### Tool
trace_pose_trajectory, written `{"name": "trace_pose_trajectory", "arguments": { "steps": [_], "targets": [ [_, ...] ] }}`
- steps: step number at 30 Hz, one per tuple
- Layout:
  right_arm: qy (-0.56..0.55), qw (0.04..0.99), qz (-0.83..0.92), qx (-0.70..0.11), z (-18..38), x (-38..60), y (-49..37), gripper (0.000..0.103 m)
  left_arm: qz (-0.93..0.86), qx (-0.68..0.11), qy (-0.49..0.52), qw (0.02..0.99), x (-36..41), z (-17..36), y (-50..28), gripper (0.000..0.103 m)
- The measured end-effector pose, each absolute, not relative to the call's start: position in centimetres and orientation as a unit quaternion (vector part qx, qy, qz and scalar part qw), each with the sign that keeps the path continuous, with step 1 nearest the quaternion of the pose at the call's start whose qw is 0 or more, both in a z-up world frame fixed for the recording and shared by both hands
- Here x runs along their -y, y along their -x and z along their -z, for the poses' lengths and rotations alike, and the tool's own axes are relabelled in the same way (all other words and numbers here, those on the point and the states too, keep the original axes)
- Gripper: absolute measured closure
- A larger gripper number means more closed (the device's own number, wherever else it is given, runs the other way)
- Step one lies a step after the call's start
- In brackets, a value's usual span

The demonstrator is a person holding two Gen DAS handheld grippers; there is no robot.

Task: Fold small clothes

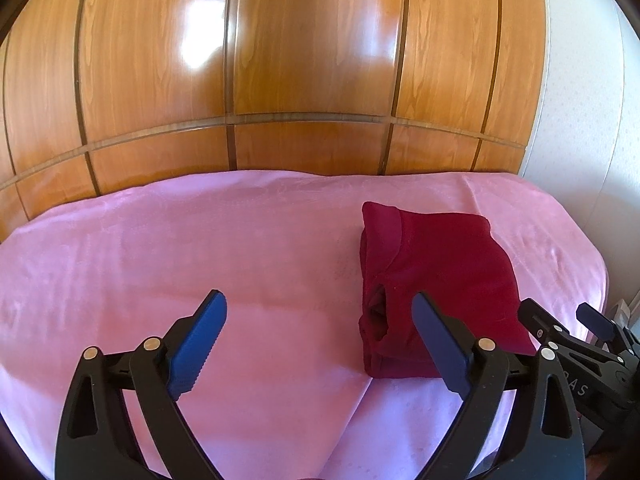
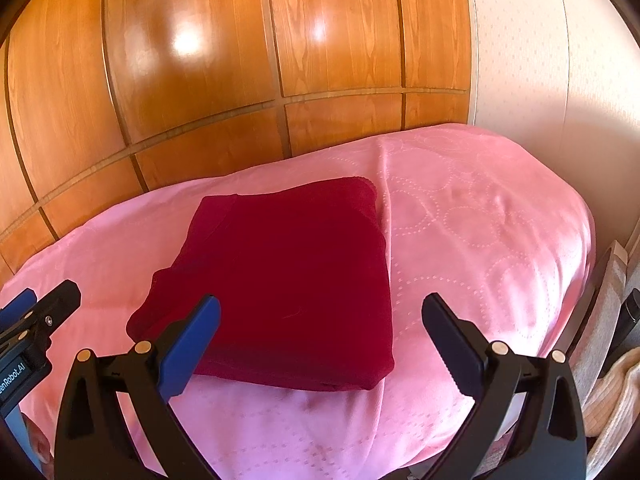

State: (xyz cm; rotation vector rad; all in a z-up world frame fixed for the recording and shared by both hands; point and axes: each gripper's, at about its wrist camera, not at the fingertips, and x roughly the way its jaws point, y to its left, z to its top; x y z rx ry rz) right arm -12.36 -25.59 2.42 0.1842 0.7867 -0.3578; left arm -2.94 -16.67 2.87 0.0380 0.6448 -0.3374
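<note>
Folded red garment (image 2: 288, 280) lies on pink bedspread (image 2: 480, 240), untouched.

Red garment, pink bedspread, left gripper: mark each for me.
Red garment (image 2: 296, 280): right wrist view, middle of the folded top face.
Pink bedspread (image 1: 160, 248): left wrist view, bare stretch left of the garment.
Left gripper (image 1: 320, 340): left wrist view, midway between its open fingers.

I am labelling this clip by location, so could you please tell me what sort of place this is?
Most likely a bedroom: a bed under a pink bedspread stands against glossy wooden wardrobe doors, and a folded dark red garment lies on the spread.
</note>
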Motion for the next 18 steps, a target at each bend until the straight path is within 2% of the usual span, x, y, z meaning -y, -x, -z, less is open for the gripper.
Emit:
{"name": "trace_pose_trajectory", "arguments": {
  "steps": [18],
  "targets": [
    [-0.082, 0.904, 0.174, -0.381, -2.5, 25.25, 12.81, 0.002, 0.163, -0.313, -0.016, 0.935, 16.41, -2.91, 2.9, 0.01]
  ]
}}
